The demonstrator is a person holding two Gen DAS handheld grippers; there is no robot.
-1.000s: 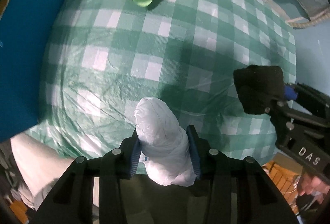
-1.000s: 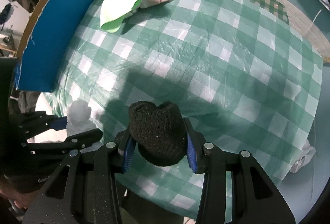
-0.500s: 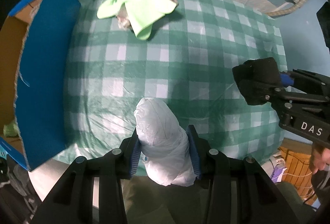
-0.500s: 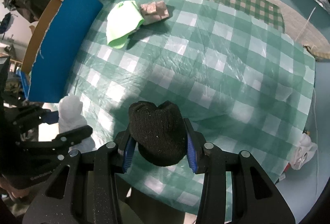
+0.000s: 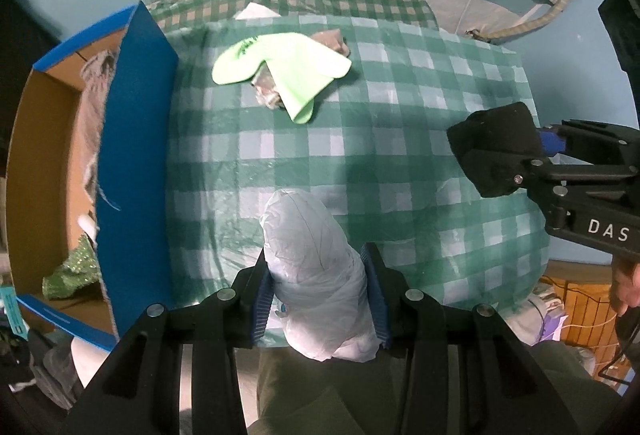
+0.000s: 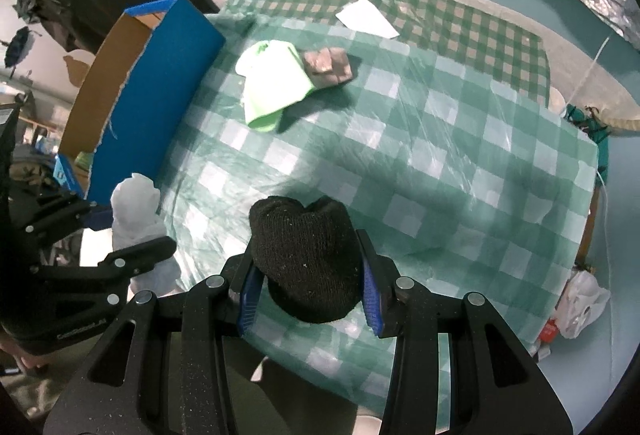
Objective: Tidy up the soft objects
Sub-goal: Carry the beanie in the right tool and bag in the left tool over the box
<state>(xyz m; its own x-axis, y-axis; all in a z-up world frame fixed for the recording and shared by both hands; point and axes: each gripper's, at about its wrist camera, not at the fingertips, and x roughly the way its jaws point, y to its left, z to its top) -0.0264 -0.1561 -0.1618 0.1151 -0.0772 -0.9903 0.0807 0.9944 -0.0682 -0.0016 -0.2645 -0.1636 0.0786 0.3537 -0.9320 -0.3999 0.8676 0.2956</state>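
Observation:
My left gripper [image 5: 318, 287] is shut on a white plastic-wrapped bundle [image 5: 312, 263], held above the near edge of the green checked table [image 5: 400, 107]. My right gripper [image 6: 308, 275] is shut on a black knit sock ball [image 6: 306, 259], also above the near edge; it shows at the right of the left wrist view [image 5: 496, 151]. The white bundle shows at the left of the right wrist view [image 6: 136, 211]. A neon green sock [image 5: 284, 67] lies over a brown wrapped item [image 6: 328, 67] at the table's far left.
An open blue cardboard box [image 5: 132, 155] stands along the table's left edge, with grey cloth [image 5: 96, 95] and a green glittery item [image 5: 72, 271] inside. A white paper [image 6: 366, 17] lies at the table's far side. A white plastic bag [image 6: 580, 307] sits below the table's right side.
Both grippers have risen and pulled back from the table with their loads still held; more of the table and the open box at the left have come into view.

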